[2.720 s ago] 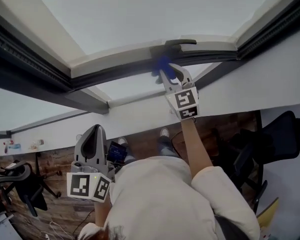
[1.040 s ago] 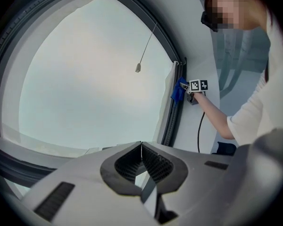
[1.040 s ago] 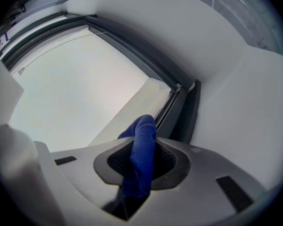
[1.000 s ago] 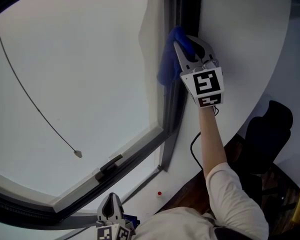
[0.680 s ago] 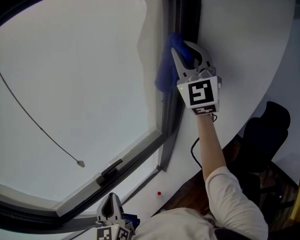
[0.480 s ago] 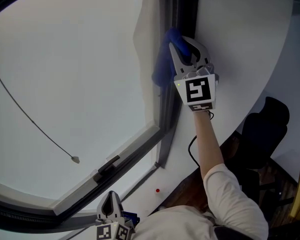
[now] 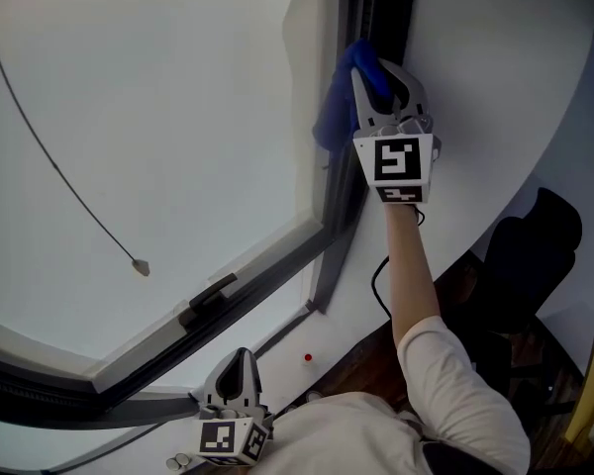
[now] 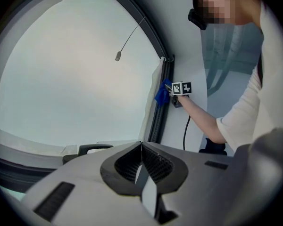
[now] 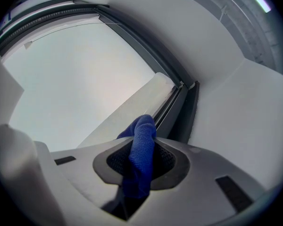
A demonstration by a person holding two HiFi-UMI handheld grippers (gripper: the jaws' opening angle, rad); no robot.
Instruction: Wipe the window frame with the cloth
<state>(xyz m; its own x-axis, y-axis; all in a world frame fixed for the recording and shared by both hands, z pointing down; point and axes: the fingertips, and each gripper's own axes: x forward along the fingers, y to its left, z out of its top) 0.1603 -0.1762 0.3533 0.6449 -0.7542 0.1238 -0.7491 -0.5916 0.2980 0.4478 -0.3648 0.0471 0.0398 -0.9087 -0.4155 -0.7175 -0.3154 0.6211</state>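
Right gripper view shows the right gripper (image 9: 142, 142) clamped on the blue cloth (image 9: 140, 164). The cloth's long axis runs along the jaws, and its folded end points out past their tips at the dark window frame (image 9: 181, 109) just ahead. The left gripper (image 8: 141, 149), held low and well apart from the right one, has its jaws together with nothing between them.

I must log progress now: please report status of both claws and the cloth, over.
Right claw shut on cloth. Cloth against upright window frame. Left claw shut, empty, held low. Nothing seen in the way.
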